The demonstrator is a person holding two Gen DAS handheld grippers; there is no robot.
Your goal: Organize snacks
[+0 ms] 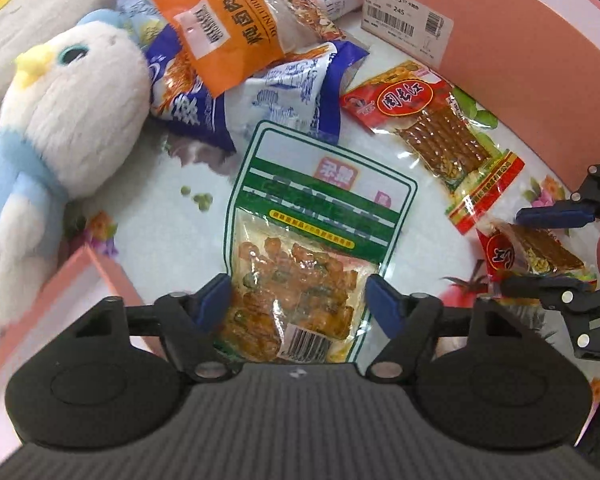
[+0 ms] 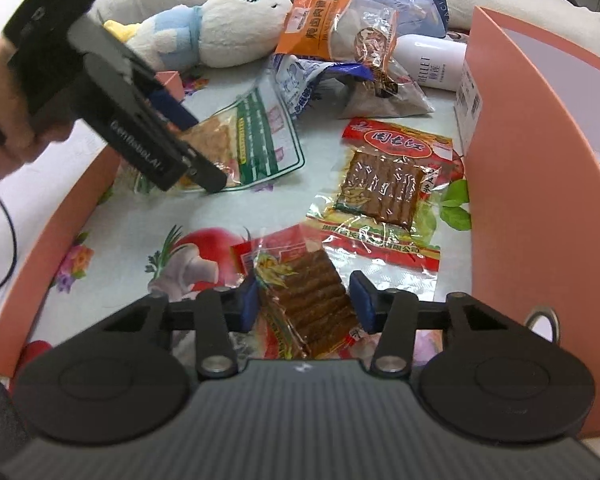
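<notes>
My left gripper (image 1: 298,300) is open, its pads on either side of the lower end of a green-and-white snack packet (image 1: 316,224) lying flat on the flowered tablecloth. My right gripper (image 2: 304,300) is open around a small red packet of brown strips (image 2: 300,292); this packet also shows in the left wrist view (image 1: 528,254). A larger red packet of the same strips (image 2: 384,192) lies just beyond it. An orange packet (image 2: 332,28) and a blue-and-white packet (image 1: 260,100) are piled at the back.
A pink box wall (image 2: 532,200) stands on the right, and a pink box edge (image 2: 60,232) on the left. A white-and-blue plush toy (image 1: 60,128) lies at the left. A white bottle (image 2: 432,64) lies behind the pile. A few green peas (image 1: 200,198) sit on the cloth.
</notes>
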